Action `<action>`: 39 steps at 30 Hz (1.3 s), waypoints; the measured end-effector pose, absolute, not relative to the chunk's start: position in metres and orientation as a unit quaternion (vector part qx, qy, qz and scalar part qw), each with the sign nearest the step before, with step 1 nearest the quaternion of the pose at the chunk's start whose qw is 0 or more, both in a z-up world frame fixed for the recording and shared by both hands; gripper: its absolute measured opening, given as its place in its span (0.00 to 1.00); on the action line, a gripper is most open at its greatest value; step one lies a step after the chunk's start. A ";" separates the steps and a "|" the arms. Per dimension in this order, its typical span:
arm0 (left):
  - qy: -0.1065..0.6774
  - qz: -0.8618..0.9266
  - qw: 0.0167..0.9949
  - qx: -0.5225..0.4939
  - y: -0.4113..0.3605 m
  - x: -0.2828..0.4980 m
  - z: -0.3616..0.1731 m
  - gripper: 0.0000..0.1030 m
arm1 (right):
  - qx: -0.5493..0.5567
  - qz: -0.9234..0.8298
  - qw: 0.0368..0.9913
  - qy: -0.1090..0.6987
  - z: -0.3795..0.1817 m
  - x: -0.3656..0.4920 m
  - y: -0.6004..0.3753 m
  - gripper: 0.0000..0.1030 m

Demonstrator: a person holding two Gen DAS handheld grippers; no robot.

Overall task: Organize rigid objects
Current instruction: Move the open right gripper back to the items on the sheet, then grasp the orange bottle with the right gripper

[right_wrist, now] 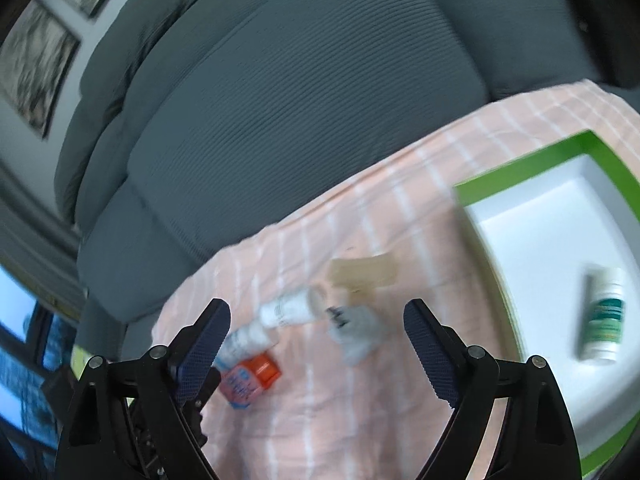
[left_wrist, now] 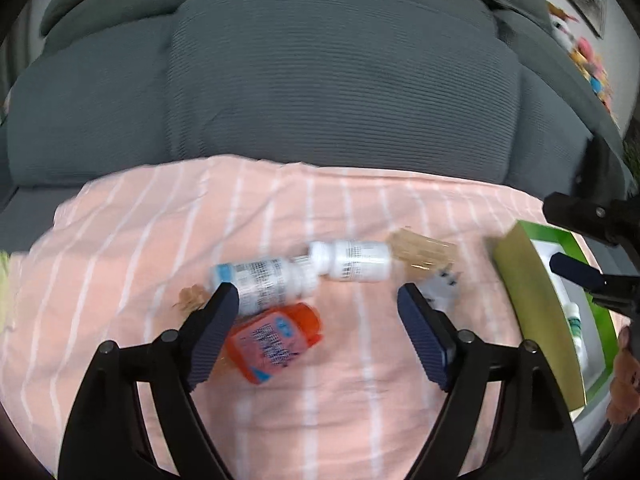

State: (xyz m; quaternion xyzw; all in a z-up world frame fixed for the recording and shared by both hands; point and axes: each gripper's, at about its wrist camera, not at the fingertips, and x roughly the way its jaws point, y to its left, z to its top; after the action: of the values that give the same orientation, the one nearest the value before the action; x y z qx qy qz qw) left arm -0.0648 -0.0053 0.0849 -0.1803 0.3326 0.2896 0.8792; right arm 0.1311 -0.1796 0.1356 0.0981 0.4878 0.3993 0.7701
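Lying across the lower half of both views is a pink cloth (left_wrist: 120, 248) w/ white stripes. It covers the seat of a grey sofa (left_wrist: 320, 80), whose big cushions fill the top of both views. Framed pics (right_wrist: 36, 56) hang on the wall, upper left of the right wrist view.

On the cloth near the middle of the left wrist view: an orange bottle (left_wrist: 276, 344), then two white bottles (left_wrist: 352, 266) lying end to end. A see-through tan piece (left_wrist: 424, 254) sits just right of them, and a small grey thing (right_wrist: 356, 332) is close by. All are blurry; labels show print but can't be read.

A green box (right_wrist: 520, 164) w/ a white inside sits on the cloth at the right. One white bottle w/ a green label (right_wrist: 602, 314) lies in it; words too blurry.

Left gripper (left_wrist: 316, 300) is spread wide and holds nothing; its left finger (left_wrist: 216, 320) overlaps the orange bottle in the pic, can't tell if touching. Right gripper (right_wrist: 318, 328) is also spread wide, holding nothing, above the cloth.
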 end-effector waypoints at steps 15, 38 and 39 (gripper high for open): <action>0.334 0.342 0.845 -0.237 0.030 -0.092 0.069 0.79 | -0.057 0.472 0.718 0.508 0.100 0.070 -0.072 0.87; 0.370 0.295 0.792 -0.387 0.054 -0.109 0.001 0.73 | -0.086 0.520 0.590 0.611 0.020 0.063 0.005 0.87; 0.371 0.296 0.794 -0.380 0.053 -0.109 0.001 0.69 | -0.084 0.519 0.586 0.616 0.017 0.064 0.005 0.87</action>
State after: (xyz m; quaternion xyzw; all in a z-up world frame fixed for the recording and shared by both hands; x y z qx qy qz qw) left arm -0.1090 0.0529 0.0011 -0.3804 0.3708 0.2964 0.7937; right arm 0.0640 0.0050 0.0168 -0.0837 0.6160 0.5193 0.5864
